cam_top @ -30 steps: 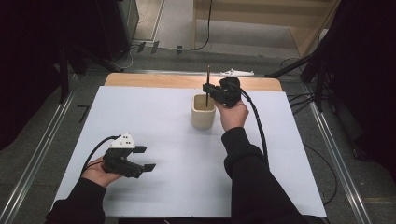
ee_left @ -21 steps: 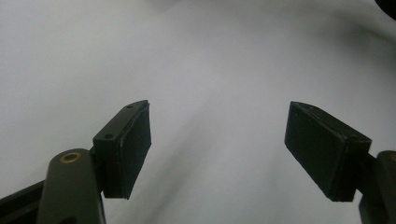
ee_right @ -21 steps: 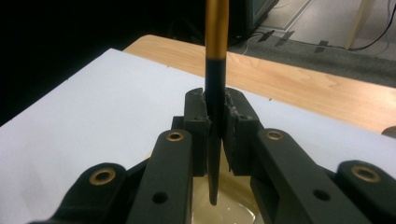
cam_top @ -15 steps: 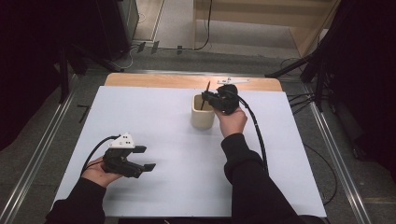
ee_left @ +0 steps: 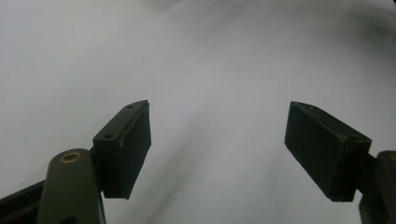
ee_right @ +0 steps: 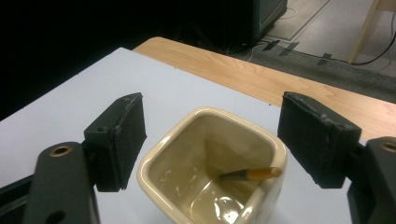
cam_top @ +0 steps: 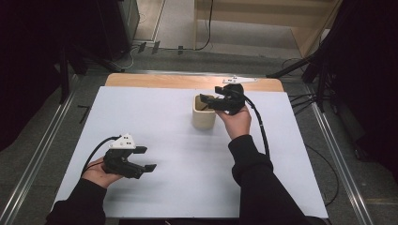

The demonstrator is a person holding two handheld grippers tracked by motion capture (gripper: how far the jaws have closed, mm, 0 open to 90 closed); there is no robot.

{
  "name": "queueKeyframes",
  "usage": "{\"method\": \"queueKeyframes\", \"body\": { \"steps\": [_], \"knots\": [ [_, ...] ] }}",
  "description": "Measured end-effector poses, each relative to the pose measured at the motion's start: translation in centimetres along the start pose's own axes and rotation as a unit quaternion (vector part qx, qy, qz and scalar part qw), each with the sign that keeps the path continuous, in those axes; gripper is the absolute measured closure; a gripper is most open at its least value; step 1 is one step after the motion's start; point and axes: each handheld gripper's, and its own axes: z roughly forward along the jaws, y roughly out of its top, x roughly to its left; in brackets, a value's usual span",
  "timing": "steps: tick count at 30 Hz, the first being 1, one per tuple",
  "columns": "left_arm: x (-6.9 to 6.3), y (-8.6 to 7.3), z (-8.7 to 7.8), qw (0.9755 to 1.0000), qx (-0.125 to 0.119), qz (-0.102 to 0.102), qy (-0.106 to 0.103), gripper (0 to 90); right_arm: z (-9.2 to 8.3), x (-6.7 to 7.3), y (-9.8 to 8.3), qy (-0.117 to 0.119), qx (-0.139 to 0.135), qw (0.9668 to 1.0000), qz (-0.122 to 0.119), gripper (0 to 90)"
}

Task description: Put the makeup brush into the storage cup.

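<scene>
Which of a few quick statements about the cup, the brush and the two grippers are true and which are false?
1. The right gripper has its jaws apart above the cream cup. True.
2. A brush lies inside the cup. True.
3. The right gripper clamps the brush. False: its jaws have just been opening and nothing sits between them.
4. The left gripper holds a cup. False: its open jaws are empty over the white table.
5. The cup is round. False: it is squarish with rounded corners.
</scene>
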Motion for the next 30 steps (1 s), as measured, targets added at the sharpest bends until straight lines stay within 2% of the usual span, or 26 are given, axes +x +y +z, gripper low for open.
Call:
{"method": "queueKeyframes", "body": {
  "steps": [12,20,30],
  "knots": [
    [0.0,0.0,0.0,1.0000,0.001,0.000,0.000,23.4,-1.2,0.2,-0.1,0.010,0.022,0.9996,-0.012,24.3],
    [0.0,0.0,0.0,1.0000,0.001,0.001,0.000,23.4,-2.0,0.1,-1.1,0.025,0.034,0.9991,-0.005,24.3],
    [0.0,0.0,0.1,1.0000,0.005,0.001,0.000,23.3,-3.3,-0.1,-2.5,0.026,0.050,0.9984,-0.009,24.2]
  ]
}}
